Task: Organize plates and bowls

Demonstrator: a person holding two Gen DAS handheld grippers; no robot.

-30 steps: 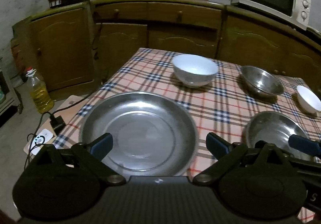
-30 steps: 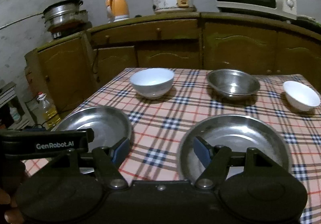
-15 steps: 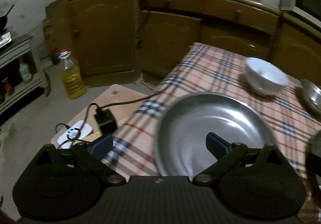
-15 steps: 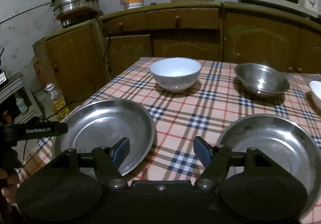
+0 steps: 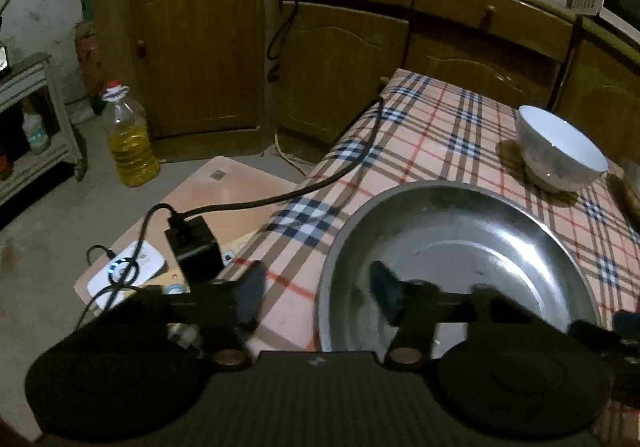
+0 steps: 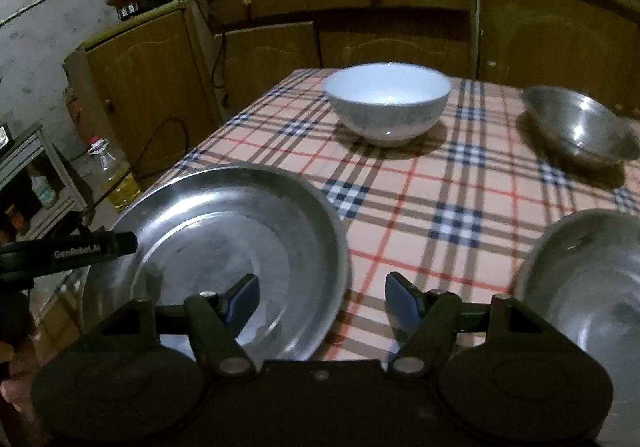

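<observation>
A checked tablecloth [image 6: 420,207] in pink, white and navy covers a table in a dim kitchen with brown wooden cabinets [image 6: 392,31] behind it.

The left gripper [image 5: 316,293] is spread open, holding nothing. Its fingers straddle the left rim of a large, shallow steel plate [image 5: 460,247] that lies flat at the table's near left corner: one finger sits over the cloth outside the rim, the other over the plate's inside. Whether either finger touches the metal cannot be told. Beyond the plate stands a white ceramic bowl [image 5: 560,149], upright and apart from it.

The right gripper [image 6: 322,301] is also open and empty. It hovers low over the cloth, its fingers framing the right rim of the same plate [image 6: 224,243]; one blue finger pad [image 6: 242,297] is above the plate's inside, the other above bare cloth. To the right, near the frame edge, lies a second steel plate [image 6: 584,279]. Farther back stand the white bowl [image 6: 386,109] and, to its right and well apart, a steel bowl [image 6: 580,127].

On the floor left of the table are a bottle of yellow oil [image 5: 128,139], a black power adapter [image 5: 194,243] with its cable, and a small white device [image 5: 128,273] on a board.
</observation>
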